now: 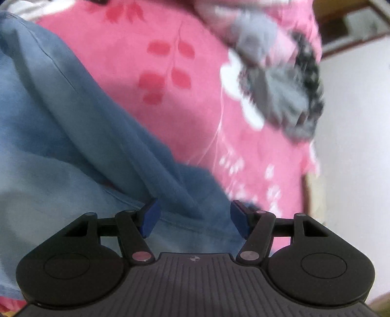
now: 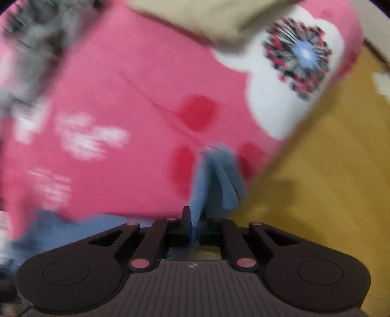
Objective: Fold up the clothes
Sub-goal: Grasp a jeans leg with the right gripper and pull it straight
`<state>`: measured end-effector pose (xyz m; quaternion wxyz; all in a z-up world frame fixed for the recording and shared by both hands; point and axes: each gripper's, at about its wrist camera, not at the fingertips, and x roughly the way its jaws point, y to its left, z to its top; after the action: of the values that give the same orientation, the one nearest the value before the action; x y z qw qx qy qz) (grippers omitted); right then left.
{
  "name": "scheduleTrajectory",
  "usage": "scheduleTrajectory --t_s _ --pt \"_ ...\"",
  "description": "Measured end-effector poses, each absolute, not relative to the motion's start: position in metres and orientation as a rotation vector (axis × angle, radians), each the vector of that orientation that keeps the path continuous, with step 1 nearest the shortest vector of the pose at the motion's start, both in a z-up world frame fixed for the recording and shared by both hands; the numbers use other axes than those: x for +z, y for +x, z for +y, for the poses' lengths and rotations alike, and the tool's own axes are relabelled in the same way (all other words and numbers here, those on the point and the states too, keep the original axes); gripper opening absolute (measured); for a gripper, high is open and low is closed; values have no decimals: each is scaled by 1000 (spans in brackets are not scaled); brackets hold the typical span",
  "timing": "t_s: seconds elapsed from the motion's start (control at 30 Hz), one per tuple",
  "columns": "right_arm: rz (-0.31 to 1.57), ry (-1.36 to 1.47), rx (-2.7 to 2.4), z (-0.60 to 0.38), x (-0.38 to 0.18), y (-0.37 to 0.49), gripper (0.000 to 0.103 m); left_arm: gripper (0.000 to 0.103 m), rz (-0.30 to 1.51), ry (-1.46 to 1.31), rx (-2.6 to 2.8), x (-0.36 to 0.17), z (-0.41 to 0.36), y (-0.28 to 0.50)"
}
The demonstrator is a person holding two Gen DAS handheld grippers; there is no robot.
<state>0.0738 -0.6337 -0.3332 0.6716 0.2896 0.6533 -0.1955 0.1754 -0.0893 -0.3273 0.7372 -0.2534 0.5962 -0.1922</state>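
A blue garment (image 1: 80, 136) lies rumpled on a pink flowered bedsheet (image 1: 151, 56). My left gripper (image 1: 195, 215) is open, its blue pads (image 1: 151, 217) wide apart just over a fold of the blue cloth, holding nothing. My right gripper (image 2: 193, 219) is shut on a bunched edge of the same blue garment (image 2: 219, 173), which sticks up past the fingertips above the pink sheet (image 2: 121, 80). The right wrist view is blurred by motion.
A grey and black piece of clothing (image 1: 282, 90) lies on the sheet at the right. A beige cloth (image 2: 207, 17) lies at the far edge. The bed ends at a yellow floor (image 2: 329, 170) on the right; a white wall (image 1: 353, 146) stands beyond.
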Motion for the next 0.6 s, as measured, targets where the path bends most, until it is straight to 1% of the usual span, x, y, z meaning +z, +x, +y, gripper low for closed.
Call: scheduleTrajectory --t_s 0.07,0.17,0.23,0.33,0.47,0.6 --pt "1476 587 -469 -631 -328 79 14 63 1380 -500 -427 -340 -104 167" --pt "1397 428 -435 -620 -294 90 22 63 1434 -377 -455 -351 -119 155" --pt "1345 289 -375 -608 -272 104 22 63 1444 -309 -468 -354 -125 149" --pt "1291 139 -185 -584 -254 136 22 63 1424 -301 -479 -349 -123 145" --pt "1270 148 73 -541 -254 182 23 63 1422 -317 -476 -345 -114 145" --pt "1310 239 349 -480 -277 224 23 63 1383 -312 -493 -334 -104 142"
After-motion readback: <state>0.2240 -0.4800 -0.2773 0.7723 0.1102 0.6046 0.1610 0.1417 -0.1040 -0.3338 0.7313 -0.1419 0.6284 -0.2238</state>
